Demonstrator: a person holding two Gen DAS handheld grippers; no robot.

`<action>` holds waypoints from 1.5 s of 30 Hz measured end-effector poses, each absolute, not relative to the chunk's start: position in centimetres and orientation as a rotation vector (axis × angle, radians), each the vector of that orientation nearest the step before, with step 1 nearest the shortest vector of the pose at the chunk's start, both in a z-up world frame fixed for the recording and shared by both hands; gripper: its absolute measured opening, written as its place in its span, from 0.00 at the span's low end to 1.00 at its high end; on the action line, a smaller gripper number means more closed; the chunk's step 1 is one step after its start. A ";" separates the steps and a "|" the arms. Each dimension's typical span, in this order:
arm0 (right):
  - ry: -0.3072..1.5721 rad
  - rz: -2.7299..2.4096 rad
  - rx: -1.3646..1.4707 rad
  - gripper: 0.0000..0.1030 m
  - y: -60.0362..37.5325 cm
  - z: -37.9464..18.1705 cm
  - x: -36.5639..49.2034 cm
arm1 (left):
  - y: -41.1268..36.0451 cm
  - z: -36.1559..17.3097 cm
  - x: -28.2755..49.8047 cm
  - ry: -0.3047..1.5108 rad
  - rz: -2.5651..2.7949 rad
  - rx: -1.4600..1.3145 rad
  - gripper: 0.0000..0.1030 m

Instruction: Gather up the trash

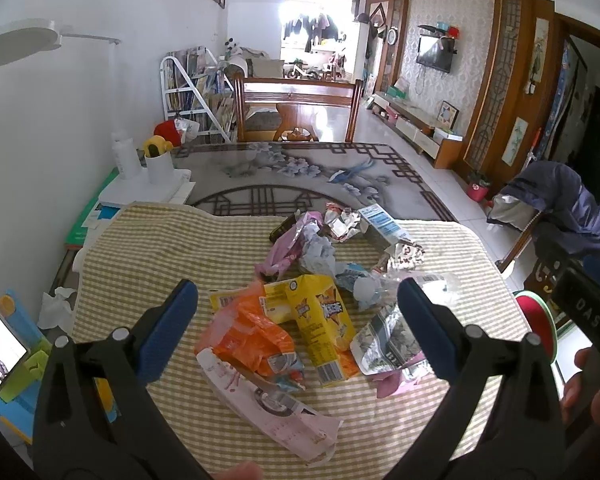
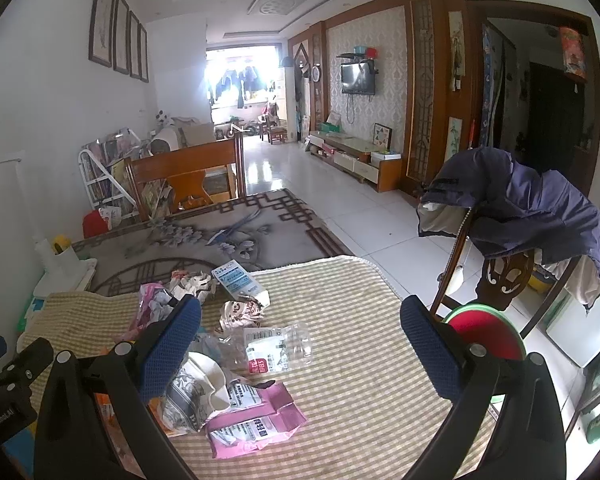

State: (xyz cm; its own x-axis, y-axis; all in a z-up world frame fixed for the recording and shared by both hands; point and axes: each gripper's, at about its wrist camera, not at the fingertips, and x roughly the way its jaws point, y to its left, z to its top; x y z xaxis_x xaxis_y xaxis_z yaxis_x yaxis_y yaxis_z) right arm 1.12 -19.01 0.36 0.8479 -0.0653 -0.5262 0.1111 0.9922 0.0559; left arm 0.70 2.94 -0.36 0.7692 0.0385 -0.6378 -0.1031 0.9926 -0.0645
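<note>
Left wrist: checked cloth [image 1: 148, 248] over table, perhaps quilted.

Daylight floods from balcony doorway [image 1: 316, 28], blown out white. Glare streaks floor tiles [image 2: 268, 168] below it. Fisheye bends edges, corners black. Foreground soft, evenly lit.

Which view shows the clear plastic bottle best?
The right wrist view: the clear plastic bottle lies unobstructed on the checked cloth, label readable. In the left wrist view the bottle is partly hidden behind a gripper finger.
</note>
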 end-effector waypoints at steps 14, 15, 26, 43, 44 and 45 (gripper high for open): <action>0.556 -0.090 0.069 0.93 -18.1 0.3 1.9 | 3.5 -0.4 1.1 0.692 0.078 -0.101 0.95; 0.555 -0.090 0.067 0.93 -18.1 0.3 1.8 | 3.6 -0.5 1.1 0.692 0.078 -0.101 0.95; 0.570 -0.092 0.064 0.93 -17.9 -0.1 2.1 | 4.0 -0.6 1.5 0.702 0.068 -0.102 0.95; 0.734 -0.013 0.011 0.93 -17.3 -4.3 3.5 | 10.2 -7.1 0.7 0.888 0.155 -0.112 0.95; 0.742 -0.009 0.008 0.93 -17.2 -4.6 3.6 | 10.4 -7.8 0.6 0.906 0.172 -0.102 0.95; 0.753 -0.003 0.006 0.93 -17.1 -4.9 3.7 | 10.6 -8.3 0.6 0.918 0.180 -0.100 0.95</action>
